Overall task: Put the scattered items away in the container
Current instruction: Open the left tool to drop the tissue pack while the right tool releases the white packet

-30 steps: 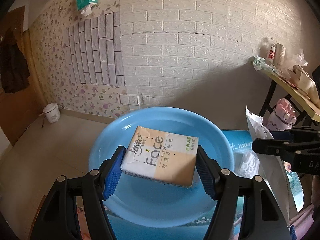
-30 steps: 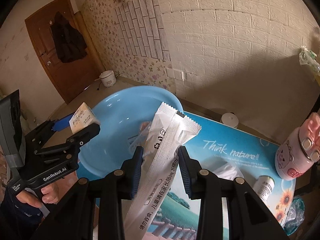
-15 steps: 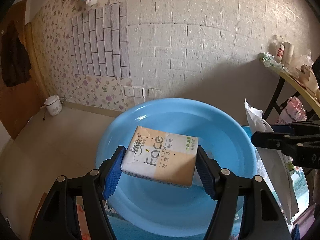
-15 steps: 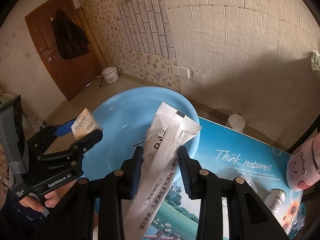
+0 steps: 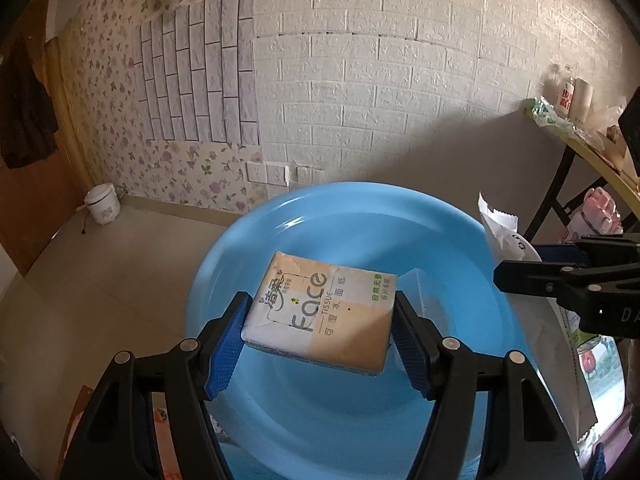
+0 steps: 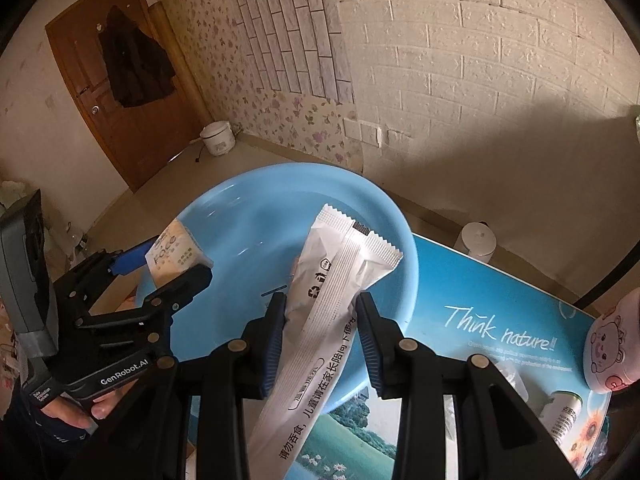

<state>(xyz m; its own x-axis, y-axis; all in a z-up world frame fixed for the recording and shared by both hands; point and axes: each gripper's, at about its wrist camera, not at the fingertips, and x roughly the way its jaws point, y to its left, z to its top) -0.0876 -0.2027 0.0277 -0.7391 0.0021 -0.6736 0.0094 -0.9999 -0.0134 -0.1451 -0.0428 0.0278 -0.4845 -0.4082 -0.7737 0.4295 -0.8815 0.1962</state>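
My left gripper (image 5: 320,320) is shut on a tan "Face" tissue pack (image 5: 320,312) and holds it above the inside of the blue basin (image 5: 360,420). My right gripper (image 6: 320,316) is shut on a long white sachet (image 6: 320,320) that sticks up over the right part of the basin (image 6: 248,216). The right gripper with its sachet (image 5: 500,232) shows at the right edge of the left wrist view. The left gripper with the tissue pack (image 6: 172,252) shows at the left of the right wrist view.
The basin stands on a table with a blue "Think nature" mat (image 6: 500,320). A pink piggy bottle (image 6: 612,344) and a small white-green bottle (image 6: 564,416) stand at the table's right. A white pot (image 6: 478,240) sits behind the table. A side shelf (image 5: 580,140) holds clutter.
Both grippers have moved left and farther over the basin with their loads. The tissue pack now hangs over the basin's middle.
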